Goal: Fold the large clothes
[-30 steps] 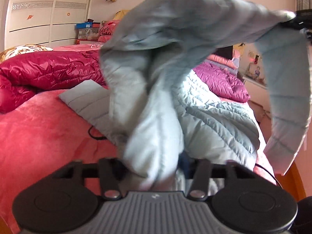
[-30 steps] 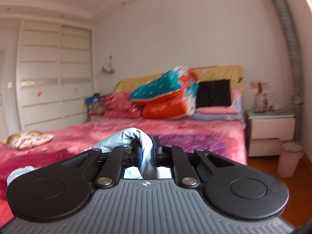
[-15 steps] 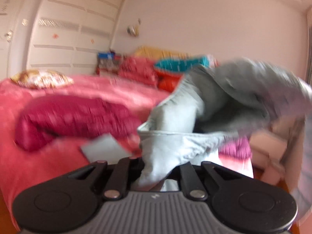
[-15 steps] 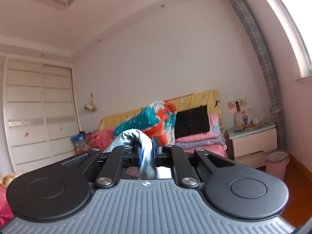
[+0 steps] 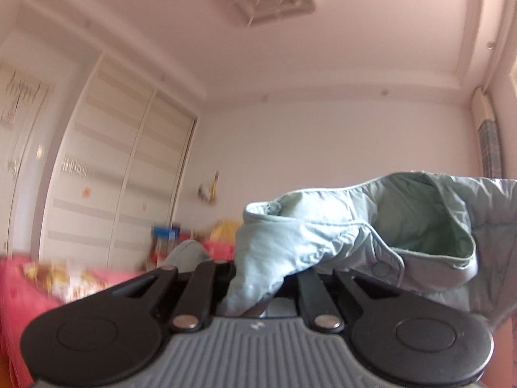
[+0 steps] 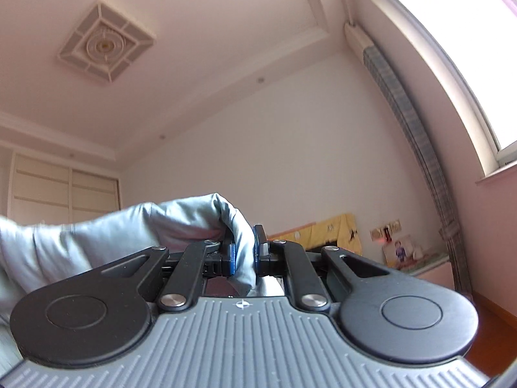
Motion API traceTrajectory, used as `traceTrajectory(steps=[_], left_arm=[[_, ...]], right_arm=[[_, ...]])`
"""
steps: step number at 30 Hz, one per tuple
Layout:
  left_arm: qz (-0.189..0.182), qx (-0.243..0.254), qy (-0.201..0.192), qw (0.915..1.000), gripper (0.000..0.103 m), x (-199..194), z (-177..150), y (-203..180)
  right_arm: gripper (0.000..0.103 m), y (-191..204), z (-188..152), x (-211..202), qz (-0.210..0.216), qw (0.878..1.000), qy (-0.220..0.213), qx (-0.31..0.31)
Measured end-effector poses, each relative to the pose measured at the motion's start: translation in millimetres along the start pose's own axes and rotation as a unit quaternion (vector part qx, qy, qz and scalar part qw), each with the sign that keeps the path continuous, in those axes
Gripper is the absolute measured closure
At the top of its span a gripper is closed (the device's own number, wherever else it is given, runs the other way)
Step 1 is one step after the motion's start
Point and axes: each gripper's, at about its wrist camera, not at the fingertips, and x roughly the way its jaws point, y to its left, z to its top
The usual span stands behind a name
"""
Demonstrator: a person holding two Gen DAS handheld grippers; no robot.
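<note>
**Padded jacket lifted between both tongs**

The left tongs (image 5: 258, 291) are clenched on a bunched edge of the pale blue jacket (image 5: 371, 226); the right tongs (image 6: 243, 255) pinch another fold of it. The jacket hangs in the air between them. It looks soft, puffy, light and slippery, so seams or hems give the surest hold. Beyond lie the bed (image 5: 19, 287) and wardrobe (image 5: 106, 187).

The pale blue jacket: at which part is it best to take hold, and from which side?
Judging from its shape, grip the pale blue jacket on its stitched collar edge beside the snap button, coming from below and behind the edge. That hem is folded thick, so it should slip less than the puffy quilted panels.
</note>
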Motion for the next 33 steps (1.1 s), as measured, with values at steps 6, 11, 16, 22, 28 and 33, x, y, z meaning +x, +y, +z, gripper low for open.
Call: traceTrajectory(steps=[6, 11, 16, 22, 28, 33], left_arm=[[-0.005, 0.056, -0.014, 0.9983, 0.095, 17.9, 25.9, -14.0], [-0.011, 0.089, 0.077, 0.9931, 0.095, 66.4, -14.6, -23.5], [0.000, 0.120, 0.165, 0.9790, 0.094, 131.8, -87.4, -26.6], [0.021, 0.145, 0.201, 0.9686, 0.094, 191.0, -156.9, -26.1], [0.031, 0.159, 0.237, 0.9579, 0.087, 217.9, -217.0, -22.8], [0.041, 0.159, 0.276, 0.9470, 0.053, 237.2, -252.3, -11.6]], right_arm=[[0.093, 0.1, 5.5, -17.1, -0.004, 1.000, -0.017, 0.001], [0.093, -5.1, -11.1, -11.0, -0.034, 0.999, 0.002, -0.011], [0.092, -9.2, -58.4, 18.5, -0.068, 0.994, 0.063, -0.059], [0.092, -14.3, -137.6, 62.1, -0.079, 0.981, 0.149, -0.099], [0.091, -6.4, -223.0, 125.9, -0.091, 0.963, 0.221, -0.127], [0.086, 3.7, -283.4, 187.7, -0.099, 0.944, 0.275, -0.150]])
